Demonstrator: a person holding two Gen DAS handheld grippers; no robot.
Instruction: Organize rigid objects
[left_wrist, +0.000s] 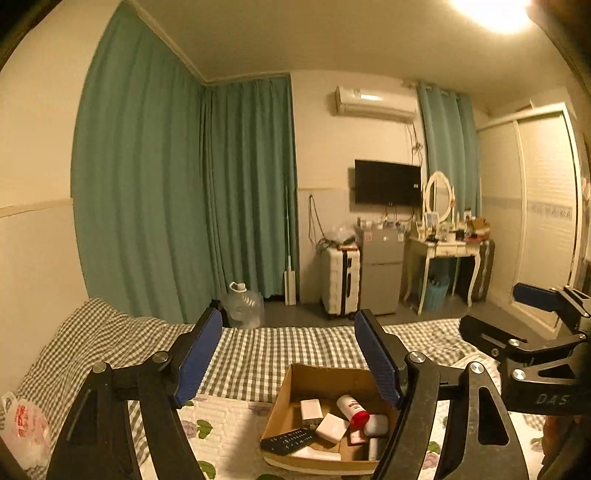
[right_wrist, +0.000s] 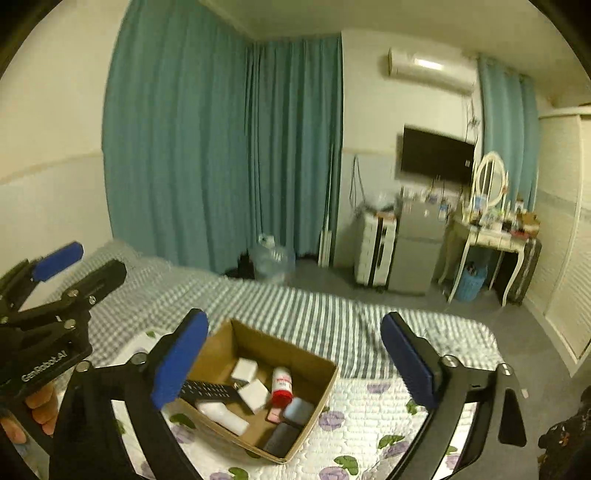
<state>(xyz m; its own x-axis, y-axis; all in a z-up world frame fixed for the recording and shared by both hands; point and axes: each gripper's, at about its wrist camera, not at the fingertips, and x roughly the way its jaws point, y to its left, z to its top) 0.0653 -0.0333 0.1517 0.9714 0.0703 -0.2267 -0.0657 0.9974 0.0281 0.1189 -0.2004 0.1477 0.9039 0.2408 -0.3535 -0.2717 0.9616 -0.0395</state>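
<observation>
An open cardboard box sits on the bed. It holds a black remote, white adapter blocks, a white bottle with a red cap and other small items. My left gripper is open and empty, raised above and behind the box; it also shows in the right wrist view. My right gripper is open and empty above the box; it shows at the right of the left wrist view.
The bed has a checked sheet and a floral quilt. A plastic bag lies at the bed's left. Beyond the bed stand a water jug, a suitcase, a small fridge and a dressing table.
</observation>
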